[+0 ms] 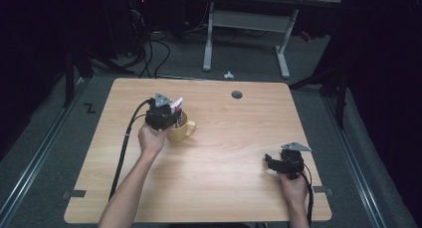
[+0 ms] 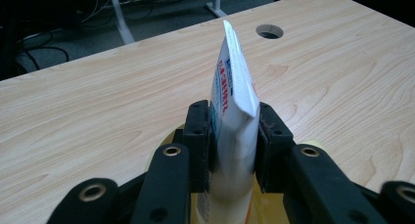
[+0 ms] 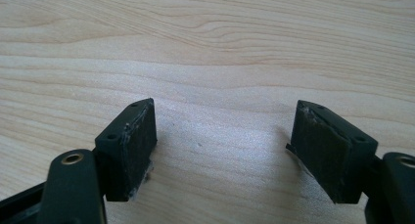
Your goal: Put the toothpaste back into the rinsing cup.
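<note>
A white tube with red and blue print (image 2: 234, 92) stands upright between the pads of my left gripper (image 2: 234, 136), which is shut on it. The tube's lower end reaches down into a yellow mug (image 1: 181, 130) whose handle points right. In the high view the left gripper (image 1: 166, 114) is over the mug's left rim, with the tube's flat white end (image 1: 176, 105) sticking up behind it. My right gripper (image 1: 269, 162) rests low over the table at the front right, open, with nothing between its pads (image 3: 134, 141).
The wooden table (image 1: 224, 188) has a round cable hole (image 1: 237, 94) at the back. Beyond the far edge stand a white desk frame (image 1: 246, 34) and cables on the floor. A black cable (image 1: 124, 148) trails from the left gripper along the left forearm.
</note>
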Motion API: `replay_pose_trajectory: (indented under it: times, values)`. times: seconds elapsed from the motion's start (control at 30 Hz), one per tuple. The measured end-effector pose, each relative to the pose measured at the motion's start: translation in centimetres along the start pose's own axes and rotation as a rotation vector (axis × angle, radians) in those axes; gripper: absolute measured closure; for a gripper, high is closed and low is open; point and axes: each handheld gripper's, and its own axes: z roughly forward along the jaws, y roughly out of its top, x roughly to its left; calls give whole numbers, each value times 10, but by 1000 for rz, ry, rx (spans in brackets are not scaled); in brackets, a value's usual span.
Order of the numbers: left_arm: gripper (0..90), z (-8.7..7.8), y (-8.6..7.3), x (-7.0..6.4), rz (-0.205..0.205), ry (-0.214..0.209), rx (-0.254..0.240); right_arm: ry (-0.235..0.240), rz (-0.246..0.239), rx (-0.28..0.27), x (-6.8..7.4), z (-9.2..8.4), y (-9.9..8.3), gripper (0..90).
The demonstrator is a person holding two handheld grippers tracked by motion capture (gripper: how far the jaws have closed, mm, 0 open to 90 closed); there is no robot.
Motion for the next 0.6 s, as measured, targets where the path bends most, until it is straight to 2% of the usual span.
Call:
replay_pose_trajectory:
  times: [0.17,0.4,0.6]
  values:
    - [715,-2,-3,3,-22,-2,-9,0,0,0,0,0,0,251]
    - [712,-5,-5,0,7,3,-6,0,0,0,0,0,0,251]
    - [705,-7,-6,-1,5,4,-5,0,0,0,0,0,0,251]
